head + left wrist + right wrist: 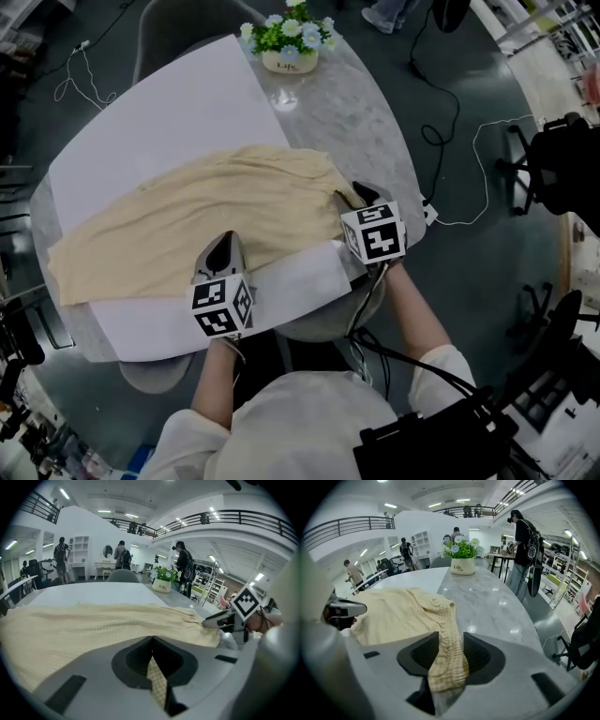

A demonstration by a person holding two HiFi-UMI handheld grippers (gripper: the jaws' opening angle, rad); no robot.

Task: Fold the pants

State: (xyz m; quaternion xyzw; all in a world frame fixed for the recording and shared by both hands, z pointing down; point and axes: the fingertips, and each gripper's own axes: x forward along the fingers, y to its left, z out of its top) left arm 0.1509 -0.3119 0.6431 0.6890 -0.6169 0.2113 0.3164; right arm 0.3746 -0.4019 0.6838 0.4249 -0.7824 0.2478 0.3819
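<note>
the person wears a pale cream top (300, 427) with loose sleeves, left sleeve (183, 441) and right sleeve (442, 367). the left gripper (223, 242) and right gripper (360, 194) are light grey with dark, tapering jaws. each bears a white cube with black square markers: left cube (222, 307), right cube (373, 232). in the gripper views the bodies are smooth grey plastic, with a black rounded recess (131, 660) round the jaws and dark slots (65, 693) at the sides. black cables (403, 361) run from the right gripper to a black box (436, 441) at the near right.
</note>
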